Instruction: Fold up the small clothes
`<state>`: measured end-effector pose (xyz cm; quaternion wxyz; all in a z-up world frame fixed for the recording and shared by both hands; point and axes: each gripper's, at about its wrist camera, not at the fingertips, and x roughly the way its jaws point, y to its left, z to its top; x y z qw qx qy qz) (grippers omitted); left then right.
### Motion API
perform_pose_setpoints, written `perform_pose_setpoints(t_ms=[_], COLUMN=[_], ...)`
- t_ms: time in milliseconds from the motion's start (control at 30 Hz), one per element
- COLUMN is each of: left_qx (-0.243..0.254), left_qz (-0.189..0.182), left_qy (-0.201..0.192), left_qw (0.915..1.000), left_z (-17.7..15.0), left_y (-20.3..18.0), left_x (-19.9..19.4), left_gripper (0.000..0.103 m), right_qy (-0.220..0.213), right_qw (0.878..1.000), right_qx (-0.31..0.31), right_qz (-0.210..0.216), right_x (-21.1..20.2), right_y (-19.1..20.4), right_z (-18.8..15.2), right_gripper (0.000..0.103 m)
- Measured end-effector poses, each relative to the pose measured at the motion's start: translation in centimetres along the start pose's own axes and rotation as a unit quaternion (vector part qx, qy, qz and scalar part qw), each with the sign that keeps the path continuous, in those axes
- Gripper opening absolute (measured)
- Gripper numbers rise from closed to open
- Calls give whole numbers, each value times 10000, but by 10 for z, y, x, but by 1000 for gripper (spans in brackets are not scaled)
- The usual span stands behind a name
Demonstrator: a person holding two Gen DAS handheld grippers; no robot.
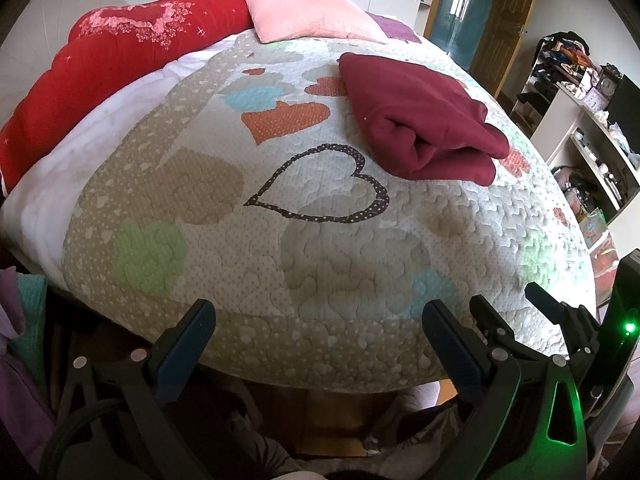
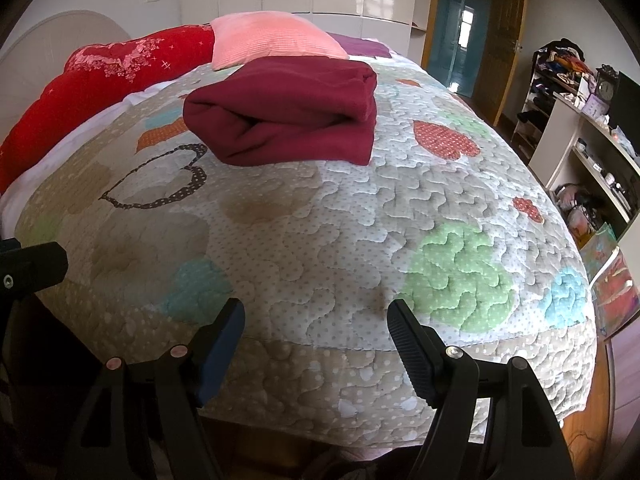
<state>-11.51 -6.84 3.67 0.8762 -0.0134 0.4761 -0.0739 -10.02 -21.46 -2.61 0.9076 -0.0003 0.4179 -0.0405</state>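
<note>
A dark red garment lies folded into a thick bundle on the heart-patterned quilt, right of the middle of the bed. It also shows in the right wrist view, in the upper middle. My left gripper is open and empty at the near edge of the bed, well short of the garment. My right gripper is open and empty at the same edge; it also shows at the lower right of the left wrist view.
A pink pillow and a red duvet lie at the head of the bed. White shelves with clutter stand to the right. A wooden door is at the back right. Purple and teal cloth hangs at the left.
</note>
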Motion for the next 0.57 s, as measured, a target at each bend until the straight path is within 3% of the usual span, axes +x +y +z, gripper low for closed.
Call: perform_pose_setpoints(t_ms=[567], left_qx=[9], left_qz=[-18], left_qy=[34], left_qw=[10000], left_z=[-1], left_y=[-1], left_x=[3], left_gripper=[103], right_qy=[54], right_qw=[10000], right_qx=[-3], right_qz=[24], right_x=[4], right_y=[0], right_z=[-3], right_gripper=[79])
